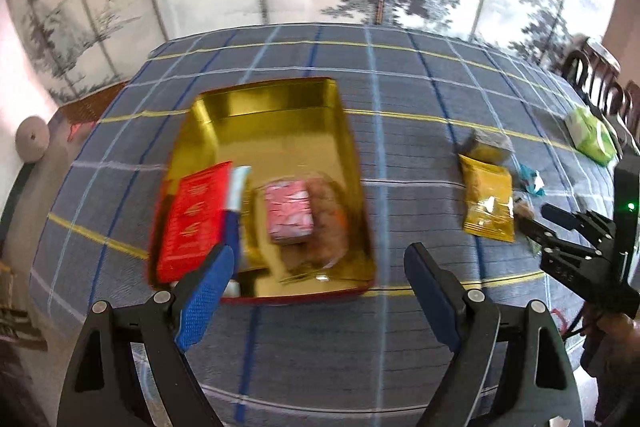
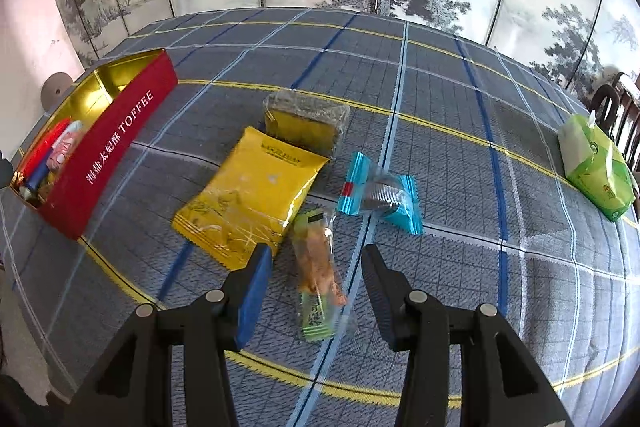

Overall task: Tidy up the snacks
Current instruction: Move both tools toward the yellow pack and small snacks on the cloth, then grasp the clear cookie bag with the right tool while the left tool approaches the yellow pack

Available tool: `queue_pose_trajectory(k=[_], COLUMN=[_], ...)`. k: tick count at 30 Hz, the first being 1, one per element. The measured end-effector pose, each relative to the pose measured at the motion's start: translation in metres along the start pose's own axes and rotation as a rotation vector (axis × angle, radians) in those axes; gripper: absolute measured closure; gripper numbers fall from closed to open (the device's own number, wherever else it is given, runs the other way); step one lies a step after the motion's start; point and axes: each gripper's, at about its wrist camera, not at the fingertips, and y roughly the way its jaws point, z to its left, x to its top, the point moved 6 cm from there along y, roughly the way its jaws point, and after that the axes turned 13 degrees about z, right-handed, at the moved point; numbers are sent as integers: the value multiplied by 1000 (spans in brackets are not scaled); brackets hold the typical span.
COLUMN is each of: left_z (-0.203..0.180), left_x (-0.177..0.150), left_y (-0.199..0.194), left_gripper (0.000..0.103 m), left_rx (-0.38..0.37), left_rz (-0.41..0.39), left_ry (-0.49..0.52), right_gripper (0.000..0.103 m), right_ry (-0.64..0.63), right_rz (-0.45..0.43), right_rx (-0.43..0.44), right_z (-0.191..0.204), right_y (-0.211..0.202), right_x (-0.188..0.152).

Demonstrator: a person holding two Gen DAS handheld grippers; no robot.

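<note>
Nearest the right wrist lens, a slim clear-and-green snack packet [image 2: 318, 281] is being framed between the parted fingers of the right gripper [image 2: 316, 259] — the pads are standing off both sides of it, nothing being clamped. It is lying flat on the plaid tablecloth [image 2: 480, 187]. Just beyond it, a yellow pouch [image 2: 248, 205] is being overlapped at its far corner by a yellow-and-clear wrapped block [image 2: 306, 123], and a blue-ended wrapped sweet [image 2: 380, 193] is seen just right of the packet's far end. A green tissue pack [image 2: 596, 167] is set well apart, at the right edge.

The left gripper [image 1: 320, 263] is being held wide open and empty above the near rim of the red toffee tin [image 1: 352, 187]. Inside the gold-lined tin, a red box [image 1: 192, 223], a white-and-blue tube [image 1: 236, 207] and a pink packet [image 1: 290, 213] are seen — details are being lost to blur there.
</note>
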Motion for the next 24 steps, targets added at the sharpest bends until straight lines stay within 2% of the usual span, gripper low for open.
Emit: queue_pose_trajectory(k=[7, 12, 14, 16, 24], left_z=[-44, -71, -80, -87, -109], left_x=[6, 10, 11, 13, 16], left_y=[14, 28, 33, 37, 53], left_gripper=[18, 18, 18, 18, 18], left_rx=[-37, -47, -47, -46, -40], left_rz=[19, 29, 31, 31, 55], left_ry=[63, 95, 105, 115, 136], right_gripper=[65, 67, 76, 81, 80], right_ry=[3, -15, -16, -19, -38], right_rz=[-11, -25, -33, -41, -63], right_rx=[32, 53, 63, 65, 77], right_z=[-11, -12, -14, -18, -20], right_y=[9, 8, 7, 6, 7], right_x=[1, 1, -1, -3, -4])
